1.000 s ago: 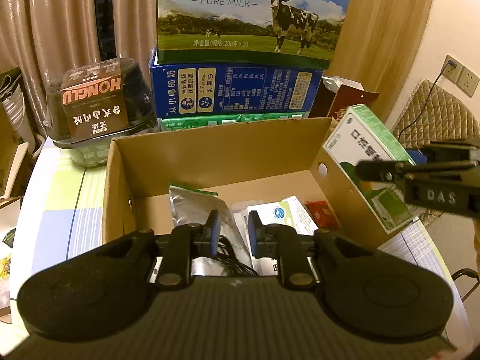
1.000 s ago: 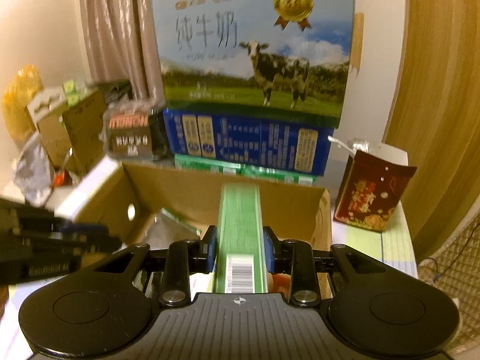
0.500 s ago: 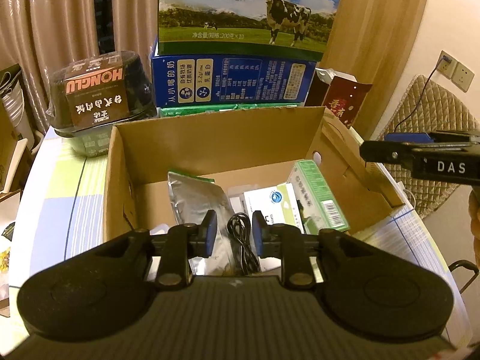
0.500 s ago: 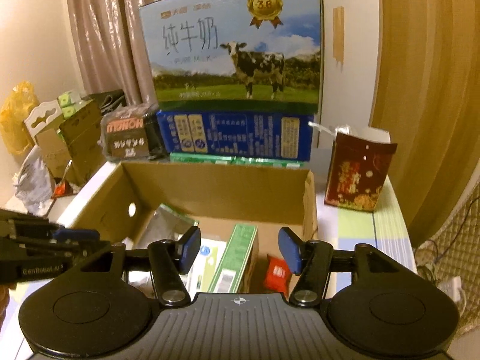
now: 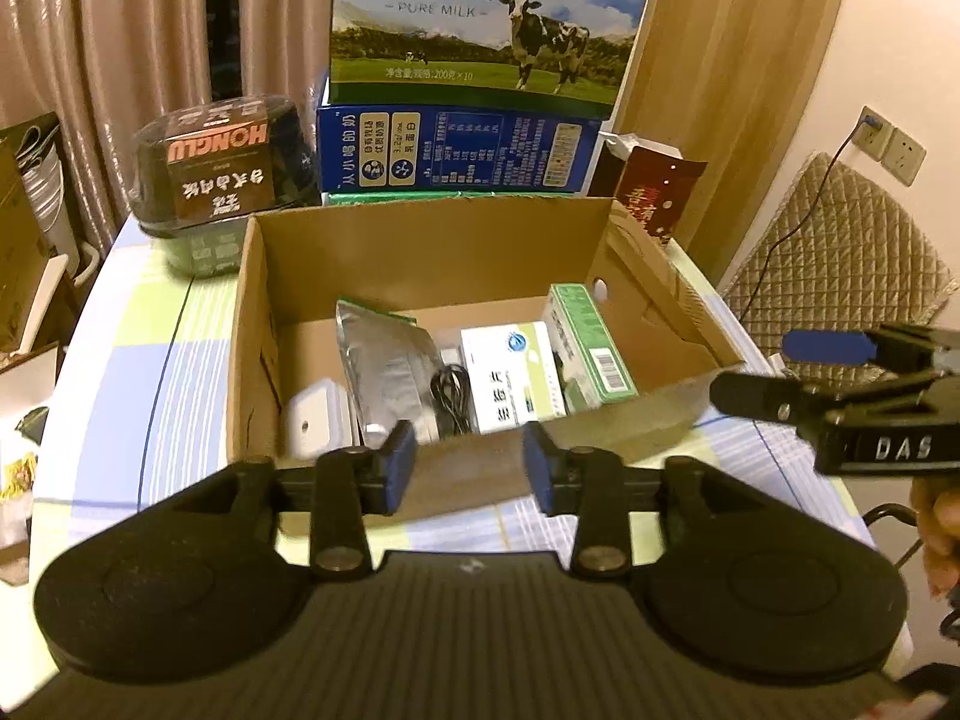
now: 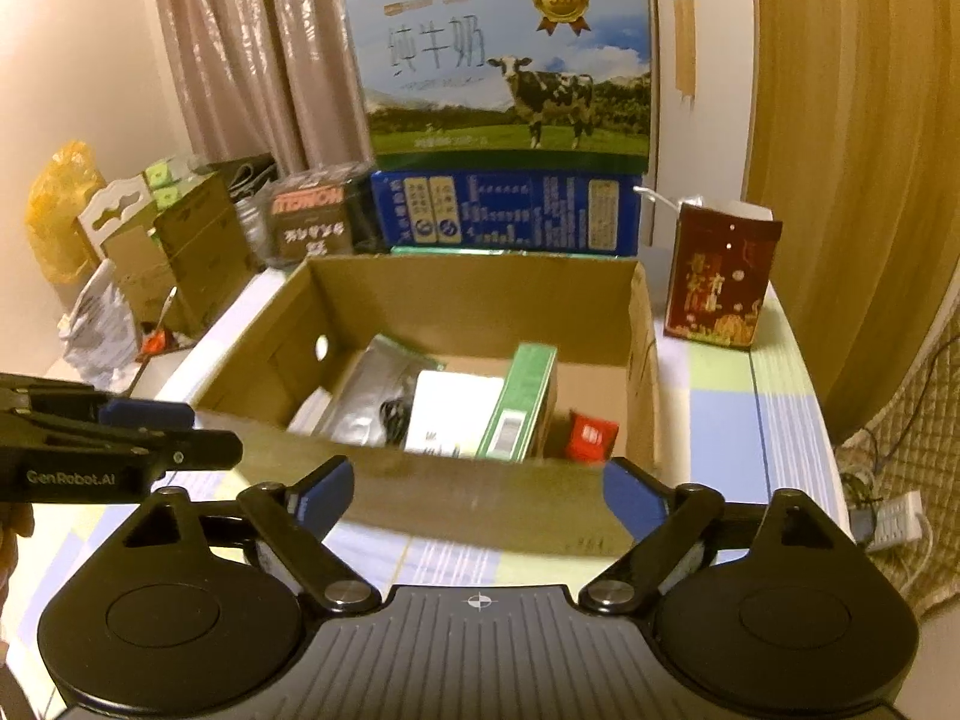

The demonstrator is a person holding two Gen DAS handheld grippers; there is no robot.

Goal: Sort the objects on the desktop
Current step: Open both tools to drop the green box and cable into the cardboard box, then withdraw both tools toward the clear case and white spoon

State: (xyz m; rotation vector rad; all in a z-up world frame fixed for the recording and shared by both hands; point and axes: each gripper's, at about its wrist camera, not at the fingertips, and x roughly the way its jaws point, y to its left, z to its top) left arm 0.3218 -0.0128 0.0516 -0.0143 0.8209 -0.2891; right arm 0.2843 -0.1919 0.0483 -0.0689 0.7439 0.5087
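Behind, reading "PURE MILK" on tall blue cow-print carton (image 5: 489, 18), "HONGLU" on dark plastic tub (image 5: 219, 171). Lying inside open brown cardboard box (image 6: 480, 294): green-and-white barcoded carton (image 6: 521, 402), well beyond both fingertips. Opening empty: left gripper (image 5: 469, 468) partway, right gripper (image 6: 477, 501) wide.

Carton (image 5: 591, 342) stands in box (image 5: 420, 246), right of pouch (image 5: 384, 366)

Your two wrist cameras look forward and down past their own fingers, close before the cardboard box (image 5: 420, 252), its inside shared from left and right.
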